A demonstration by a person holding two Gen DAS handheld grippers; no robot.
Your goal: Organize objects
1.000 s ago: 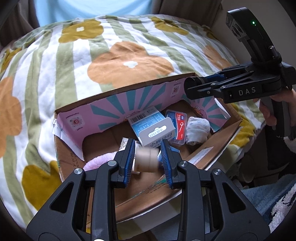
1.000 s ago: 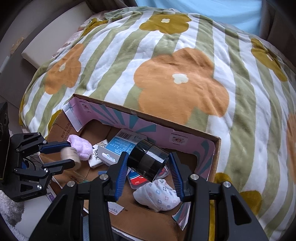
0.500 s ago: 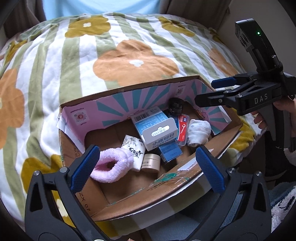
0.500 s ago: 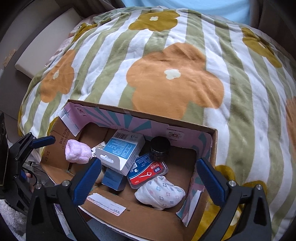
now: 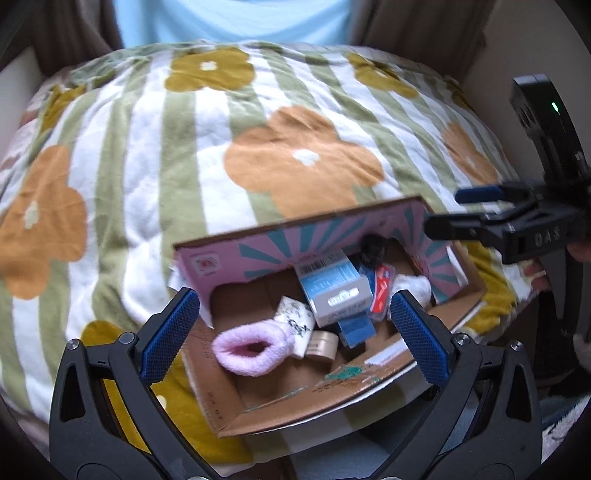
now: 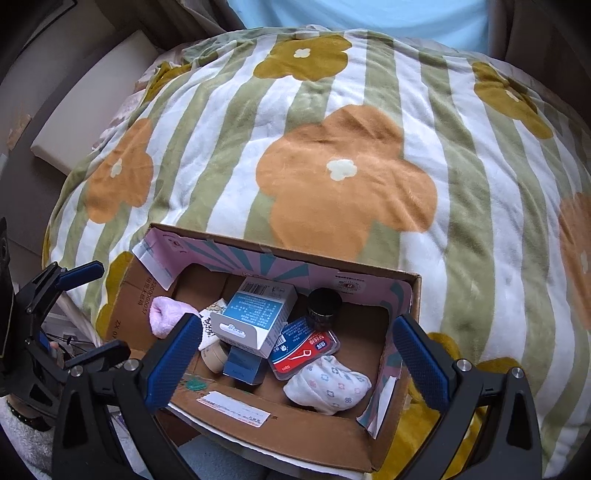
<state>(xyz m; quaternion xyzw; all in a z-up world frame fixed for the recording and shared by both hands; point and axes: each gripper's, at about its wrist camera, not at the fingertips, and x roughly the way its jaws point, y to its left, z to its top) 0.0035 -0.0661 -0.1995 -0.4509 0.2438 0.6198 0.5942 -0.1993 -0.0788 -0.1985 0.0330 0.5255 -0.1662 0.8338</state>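
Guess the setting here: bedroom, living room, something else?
Probably a bedroom or other soft-furnished home corner: a plush flower-print blanket covers a bed-like surface, a cardboard box of small household items rests on it, with a cushion alongside.

A daylit bed under a flowered striped blanket (image 6: 332,147), curtains (image 5: 413,26) behind.

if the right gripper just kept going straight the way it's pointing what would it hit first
Probably the red and blue floss pick pack in the cardboard box, which sits about midway between the open right gripper. Depth is unclear; the white and blue carton beside it stands higher and could be met first.
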